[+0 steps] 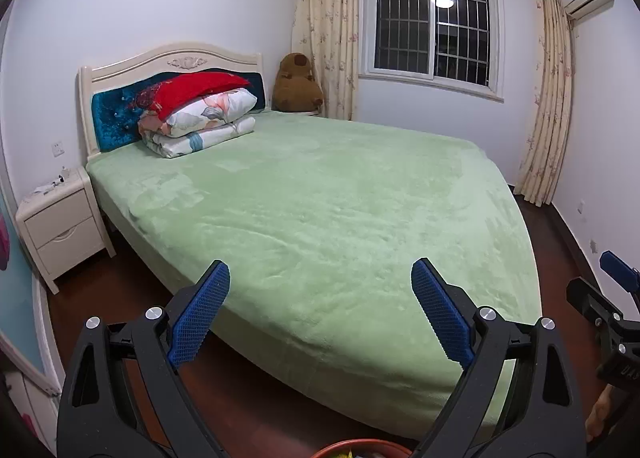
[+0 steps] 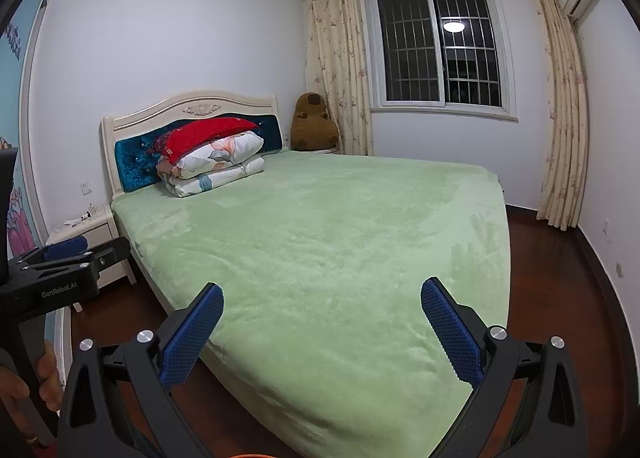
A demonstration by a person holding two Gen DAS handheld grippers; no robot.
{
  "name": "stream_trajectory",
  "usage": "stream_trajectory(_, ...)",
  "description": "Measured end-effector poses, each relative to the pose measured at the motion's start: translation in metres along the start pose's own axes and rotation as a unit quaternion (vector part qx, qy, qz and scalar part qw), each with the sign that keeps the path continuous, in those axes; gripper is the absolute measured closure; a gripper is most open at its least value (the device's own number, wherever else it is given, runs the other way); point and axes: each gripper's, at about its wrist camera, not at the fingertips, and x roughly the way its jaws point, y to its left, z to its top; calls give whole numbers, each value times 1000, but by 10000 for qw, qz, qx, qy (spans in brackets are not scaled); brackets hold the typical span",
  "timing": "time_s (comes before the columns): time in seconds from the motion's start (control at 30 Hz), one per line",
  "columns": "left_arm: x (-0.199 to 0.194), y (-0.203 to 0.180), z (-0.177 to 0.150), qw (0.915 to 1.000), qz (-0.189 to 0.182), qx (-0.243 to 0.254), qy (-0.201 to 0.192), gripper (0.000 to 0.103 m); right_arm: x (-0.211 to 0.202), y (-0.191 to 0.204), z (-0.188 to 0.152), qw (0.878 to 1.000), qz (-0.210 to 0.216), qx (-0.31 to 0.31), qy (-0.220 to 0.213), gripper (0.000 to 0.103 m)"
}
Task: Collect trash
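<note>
Both claws, our left gripper (image 1: 320,314) and right gripper (image 2: 322,334), hang spread apart and empty over the foot of a green bed (image 1: 320,197). Below us, an orange bin (image 1: 360,448) rim shows; trash inside is unclear.

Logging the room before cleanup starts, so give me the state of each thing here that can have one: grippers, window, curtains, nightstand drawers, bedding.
left gripper: open, holding nothing
right gripper: open, holding nothing
window: shut, dark outside
curtains: drawn back to both sides
nightstand drawers: both shut
bedding: folded, stacked at the headboard
green bed cover: spread flat
</note>
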Motion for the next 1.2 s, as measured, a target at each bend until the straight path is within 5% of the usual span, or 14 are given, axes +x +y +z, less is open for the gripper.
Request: stream_trajectory(1.2, -6, -3, 5, 9999, 92, 58, -34, 13, -2, 1, 2, 10000, -16, -24, 28, 6)
